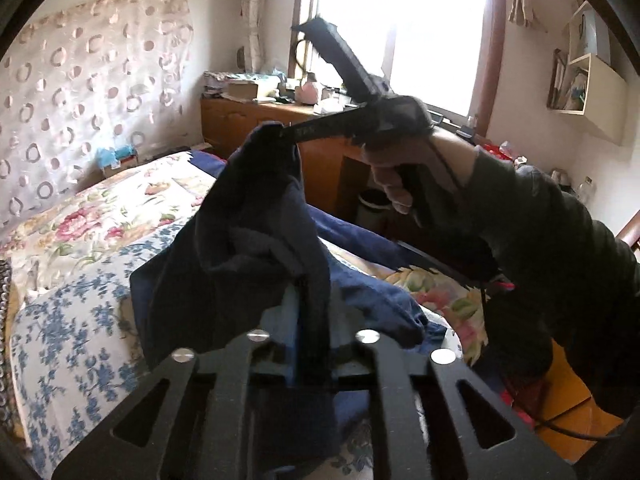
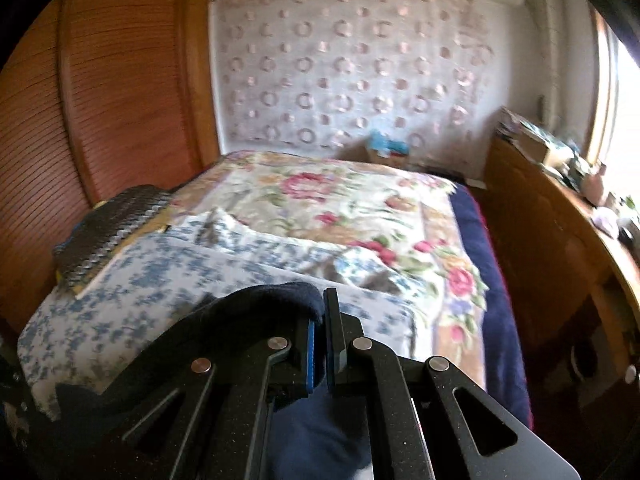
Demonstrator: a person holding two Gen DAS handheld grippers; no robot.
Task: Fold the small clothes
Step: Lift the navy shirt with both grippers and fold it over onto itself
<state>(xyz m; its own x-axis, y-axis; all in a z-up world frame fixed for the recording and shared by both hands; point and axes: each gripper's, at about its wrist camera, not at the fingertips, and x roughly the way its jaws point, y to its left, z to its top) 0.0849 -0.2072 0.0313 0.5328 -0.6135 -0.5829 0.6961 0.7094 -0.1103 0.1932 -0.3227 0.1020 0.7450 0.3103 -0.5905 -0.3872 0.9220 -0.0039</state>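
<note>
You're looking across a bed (image 2: 340, 208) dressed in a floral spread of pink roses, with a blue-flowered sheet (image 2: 132, 292) lying over the near part. Behind it hangs a pale curtain (image 2: 348, 72) printed with rings. To your left stands a slatted wooden wardrobe (image 2: 100, 92). On the right, a long wooden cabinet (image 1: 256, 120), cluttered on top, runs under a window (image 1: 400, 28) that pours in bright daylight. A cream shelf box (image 1: 592, 92) hangs on the white wall beside it.

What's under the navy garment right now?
Under the lifted navy garment lies the floral bedspread, with more blue cloth heaped beside it. Whatever sits directly beneath its hanging folds is covered.
</note>
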